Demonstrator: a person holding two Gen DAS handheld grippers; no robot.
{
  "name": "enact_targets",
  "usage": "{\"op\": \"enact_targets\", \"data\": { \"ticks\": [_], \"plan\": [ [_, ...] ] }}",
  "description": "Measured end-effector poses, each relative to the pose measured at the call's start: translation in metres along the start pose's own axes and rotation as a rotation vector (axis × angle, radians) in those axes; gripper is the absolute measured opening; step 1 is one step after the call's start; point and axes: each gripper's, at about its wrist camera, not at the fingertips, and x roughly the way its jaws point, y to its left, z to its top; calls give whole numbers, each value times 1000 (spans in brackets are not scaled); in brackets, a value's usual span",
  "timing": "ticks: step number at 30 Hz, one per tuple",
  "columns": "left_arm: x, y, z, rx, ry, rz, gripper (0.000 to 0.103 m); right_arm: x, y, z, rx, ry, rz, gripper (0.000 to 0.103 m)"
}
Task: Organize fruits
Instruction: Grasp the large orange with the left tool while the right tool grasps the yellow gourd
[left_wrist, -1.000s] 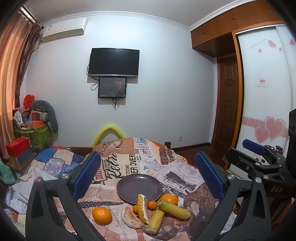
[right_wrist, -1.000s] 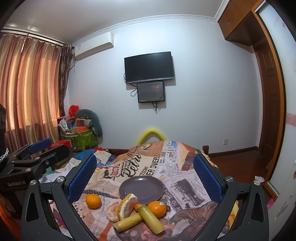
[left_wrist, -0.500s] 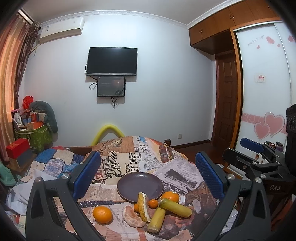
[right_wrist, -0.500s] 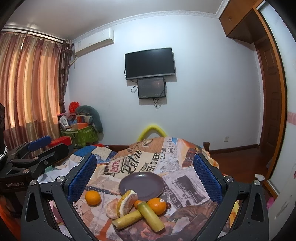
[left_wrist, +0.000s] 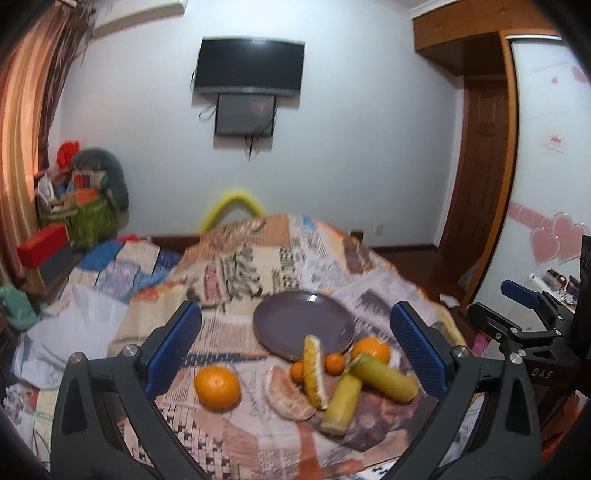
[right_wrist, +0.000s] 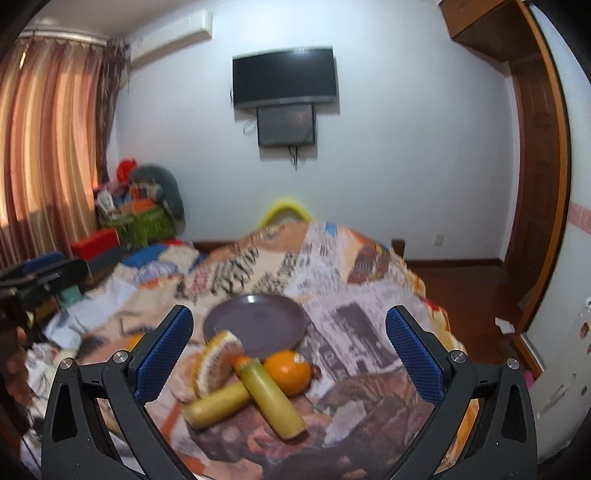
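Both tools spread wide and empty: left tool (left_wrist: 295, 347), right tool (right_wrist: 288, 347), hovering above fruit (left_wrist: 314, 373) heaped just beside an empty plate (left_wrist: 295, 321) on the worktop (left_wrist: 236, 273), likely its destination.

Black TV (left_wrist: 252, 66) on white wall, upper centre; smaller screen (left_wrist: 245, 119) just below, cables hanging. Striped curtain (right_wrist: 48, 147) at left edge. Air conditioner (right_wrist: 173, 35) upper left. Wooden door (left_wrist: 476, 166) at right, cabinet (left_wrist: 454, 33) above. Green basket (left_wrist: 94, 218) and red box (left_wrist: 42, 245) at left. Pink heart stickers (left_wrist: 557, 242) at far right.
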Motion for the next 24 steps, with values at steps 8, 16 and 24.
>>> {"op": "enact_targets", "data": {
  "ticks": [8,16,24],
  "plan": [
    [60,38,-37,-32,194,52,103,48,-10,-33,2,216,23,103],
    [113,78,-75,-144,370,60,103,82,-16,-57,24,362,93,103],
    [150,97,-97,-204,465,71,103,116,-12,-73,52,482,165,79]
  ]
}}
